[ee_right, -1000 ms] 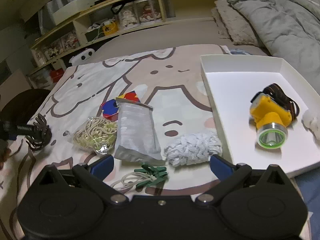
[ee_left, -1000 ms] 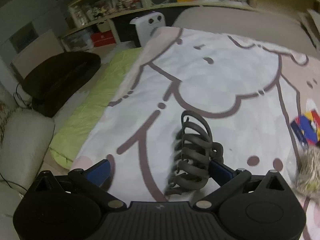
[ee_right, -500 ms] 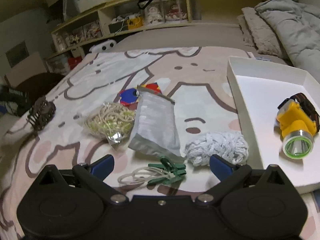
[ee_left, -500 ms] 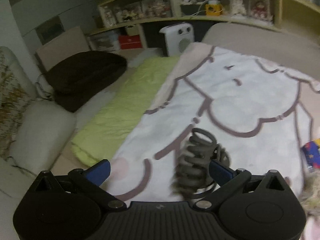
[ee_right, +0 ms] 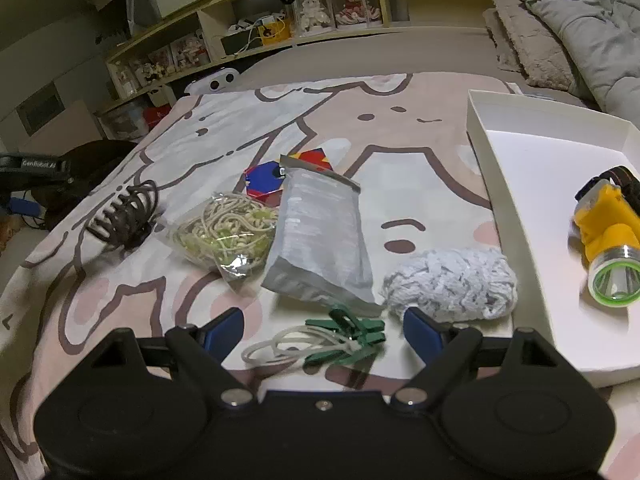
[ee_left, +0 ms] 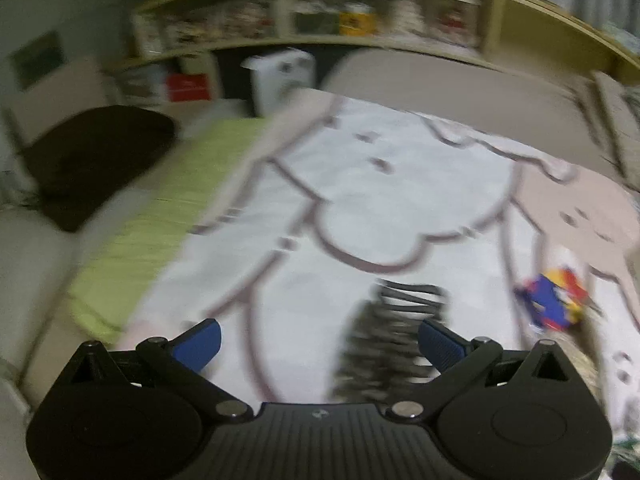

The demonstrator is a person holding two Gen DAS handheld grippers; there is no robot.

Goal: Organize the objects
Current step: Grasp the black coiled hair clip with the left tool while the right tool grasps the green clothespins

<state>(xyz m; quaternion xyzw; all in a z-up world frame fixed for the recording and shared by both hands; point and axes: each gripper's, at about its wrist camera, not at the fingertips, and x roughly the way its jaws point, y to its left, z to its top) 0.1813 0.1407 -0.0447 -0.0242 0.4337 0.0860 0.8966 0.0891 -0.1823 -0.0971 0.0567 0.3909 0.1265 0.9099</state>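
A dark claw hair clip (ee_right: pixel 124 216) lies on the cartoon-print blanket (ee_right: pixel 224 128); it also shows blurred in the left wrist view (ee_left: pixel 392 336), between my open fingers, close to the right one. My left gripper (ee_left: pixel 318 340) is open. My right gripper (ee_right: pixel 323 330) is open and empty above green clothes pegs with a white cord (ee_right: pixel 340 338). Beyond lie a silver pouch (ee_right: pixel 320 240), a bag of rubber bands (ee_right: pixel 224 232), a red-blue puzzle toy (ee_right: pixel 266 180) and a white knitted ball (ee_right: pixel 450 286). A white tray (ee_right: pixel 492 160) on the right holds a yellow headlamp (ee_right: pixel 608 232).
A grey duvet and pillow (ee_right: pixel 560 40) lie at the back right. Shelves with figures (ee_right: pixel 320 12) run along the far wall. A green sheet (ee_left: pixel 160 208), a dark cushion (ee_left: pixel 96 152) and a white heater (ee_left: pixel 284 76) lie left of the blanket.
The left gripper's view has swung right and blurred, and the hair clip now rests on the blanket near the rubber-band bag. The right gripper has edged closer to the pegs.
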